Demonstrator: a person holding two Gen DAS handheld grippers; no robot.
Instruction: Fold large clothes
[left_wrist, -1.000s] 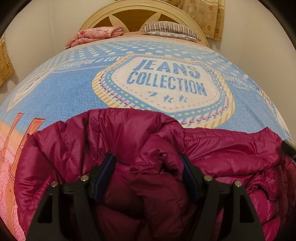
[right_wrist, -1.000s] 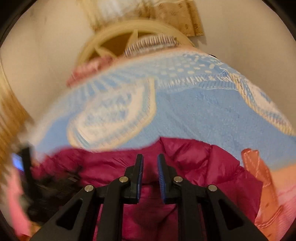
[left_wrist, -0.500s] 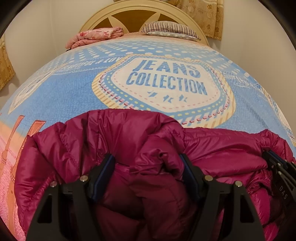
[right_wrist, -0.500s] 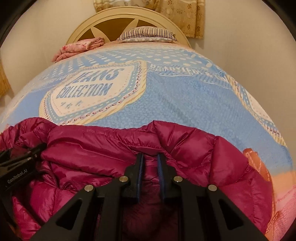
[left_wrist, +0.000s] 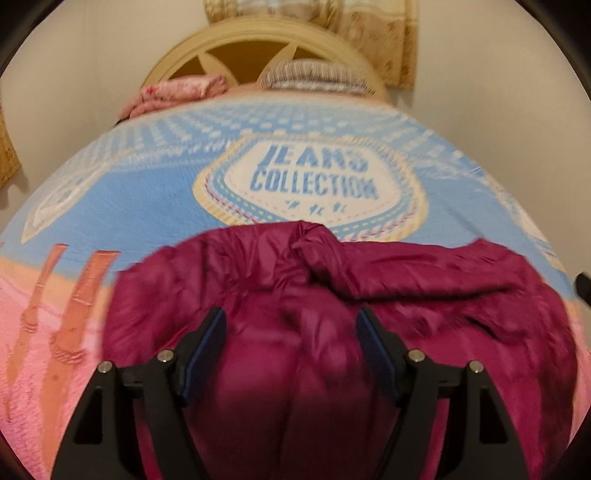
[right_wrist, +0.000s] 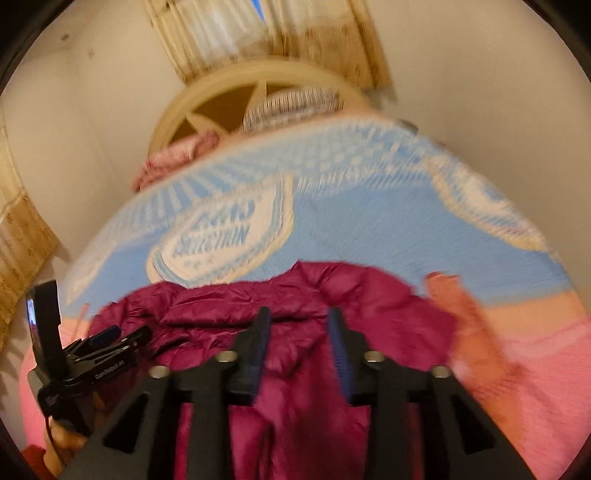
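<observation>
Readable txt, my end: "JEANS COLLECTION", blue caps on white badge (left_wrist: 314, 181) printed on bedspread (left_wrist: 147, 192), left wrist cam. Right wrist cam: same badge blurred, only "COLLECTION" roughly legible. White "GenRobot.AI" lettering on black body of left hand-held gripper (right_wrist: 110, 338). No other txt I can read.

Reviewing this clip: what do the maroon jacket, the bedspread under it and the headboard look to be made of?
Jacket: probably thin nylon or polyester shell with puffy filling; it has a slight sheen, fine crinkles and quilted bulges.
Bedspread: looks like a soft matte woven or fleecy printed textile; motion blur hides the weave.
Headboard: seems to be painted wood or a moulded material, cream with a smooth curved rim; which one cannot be told.
</observation>
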